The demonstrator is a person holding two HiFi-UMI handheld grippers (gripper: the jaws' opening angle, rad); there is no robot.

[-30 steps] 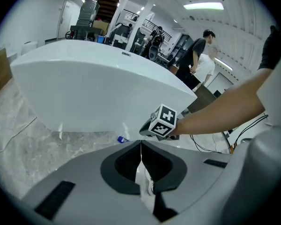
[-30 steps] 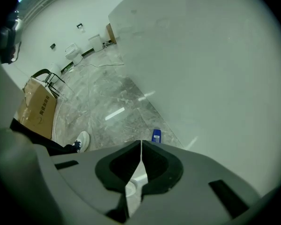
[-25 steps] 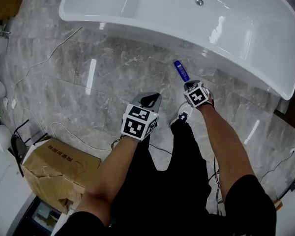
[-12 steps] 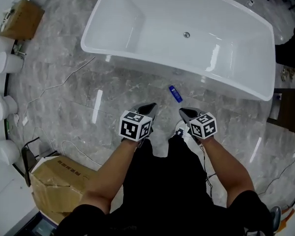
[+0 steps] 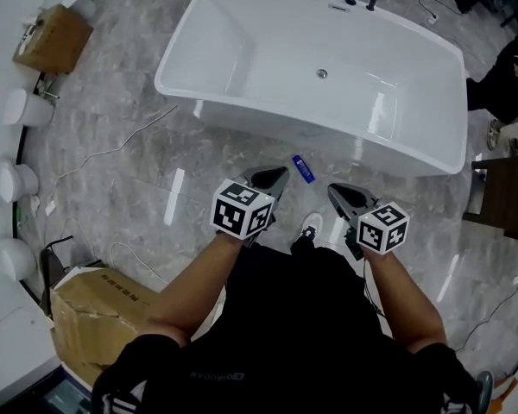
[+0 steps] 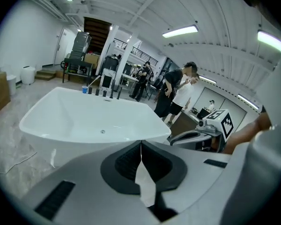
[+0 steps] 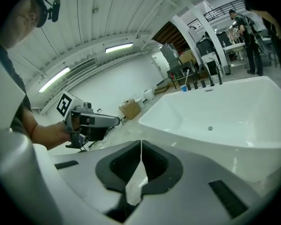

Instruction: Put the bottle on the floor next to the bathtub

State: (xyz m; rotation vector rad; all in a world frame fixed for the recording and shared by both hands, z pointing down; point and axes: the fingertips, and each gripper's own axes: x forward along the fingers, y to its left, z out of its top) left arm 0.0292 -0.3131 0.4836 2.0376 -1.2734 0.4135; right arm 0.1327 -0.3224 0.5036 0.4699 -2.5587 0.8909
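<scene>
- The left gripper (image 5: 281,172) and right gripper (image 5: 332,189) are both seen pressed shut, with nothing between the jaws.
- The blue bottle (image 5: 303,169) is seen lying on the floor (image 5: 207,158) just beside the bathtub (image 5: 242,102), clear of both grippers.
- Print on the cardboard box (image 5: 104,296) cannot be read.
- A second ago the right gripper was held at the bottle; now it is drawn back.
- The bottle is shown by the head view alone; standing people (image 6: 178,90) are shown by the gripper views alone.
</scene>
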